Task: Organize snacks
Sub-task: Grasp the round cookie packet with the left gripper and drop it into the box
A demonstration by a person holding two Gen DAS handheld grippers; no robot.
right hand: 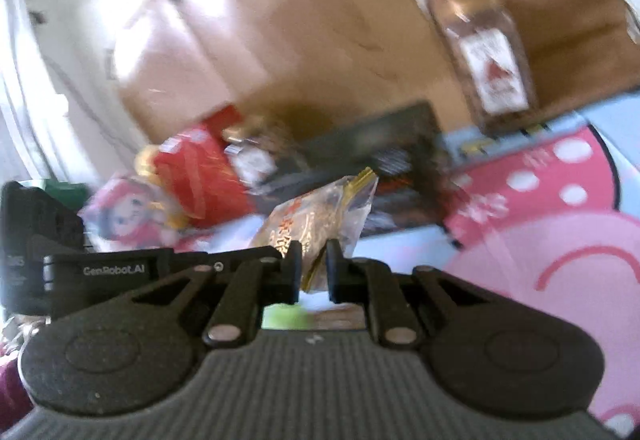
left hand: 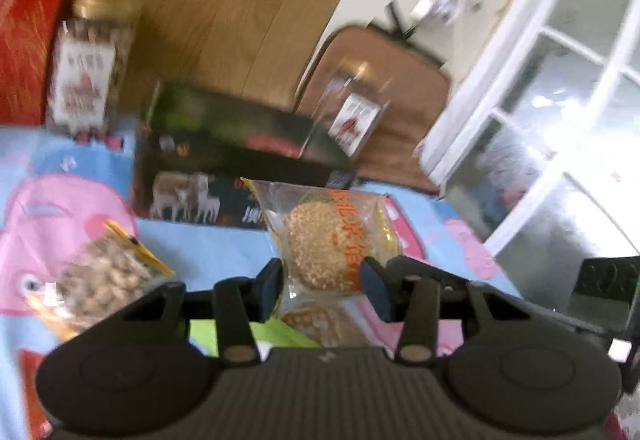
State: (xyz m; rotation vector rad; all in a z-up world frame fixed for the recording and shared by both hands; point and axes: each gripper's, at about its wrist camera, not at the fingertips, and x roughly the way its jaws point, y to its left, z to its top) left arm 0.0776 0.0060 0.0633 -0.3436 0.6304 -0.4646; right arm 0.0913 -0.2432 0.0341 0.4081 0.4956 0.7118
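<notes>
Each view sits on the back of its own black two-finger gripper, looking forward along the fingers and slightly down, low and close over a blue-and-pink cartoon-printed cloth (left hand: 224, 244). The left wrist view faces a pale wooden panel (left hand: 224, 0) and a white-framed glass door (left hand: 560, 88). Both views share the long black carton (left hand: 224, 144) (right hand: 384, 152), the clear-wrapped sesame cake (left hand: 328, 240) (right hand: 320, 224) and the clear labelled jar (left hand: 86, 72) (right hand: 492, 68); both are motion-blurred.
</notes>
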